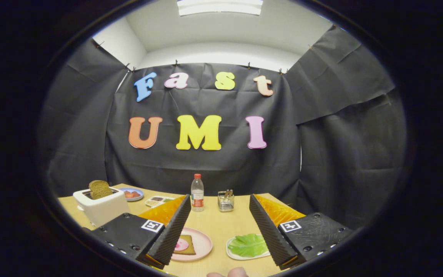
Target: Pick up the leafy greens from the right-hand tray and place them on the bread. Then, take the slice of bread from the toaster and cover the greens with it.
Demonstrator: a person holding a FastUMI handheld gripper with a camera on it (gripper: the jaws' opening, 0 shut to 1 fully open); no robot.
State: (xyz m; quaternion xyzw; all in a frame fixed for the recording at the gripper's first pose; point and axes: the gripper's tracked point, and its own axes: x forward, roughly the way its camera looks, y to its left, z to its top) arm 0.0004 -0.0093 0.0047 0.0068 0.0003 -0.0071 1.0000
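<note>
My gripper (219, 206) is open above the wooden table, its two black ribbed fingers (175, 227) wide apart with nothing between them. Below the gap, by the left finger, a pink plate (200, 246) holds a slice of bread (188, 245) with a pink round slice on it. By the right finger lies a white tray (230, 250) with the leafy greens (248, 245). To the left beyond the left finger stands a white toaster (102, 207) with a brown bread slice (99, 189) sticking up from its slot.
A water bottle (197, 192) and a small clear holder (225, 201) stand at the table's far side. A blue plate (133, 194) and a small divided tray (158, 201) sit behind the toaster. A fingertip (237, 272) shows at the near edge.
</note>
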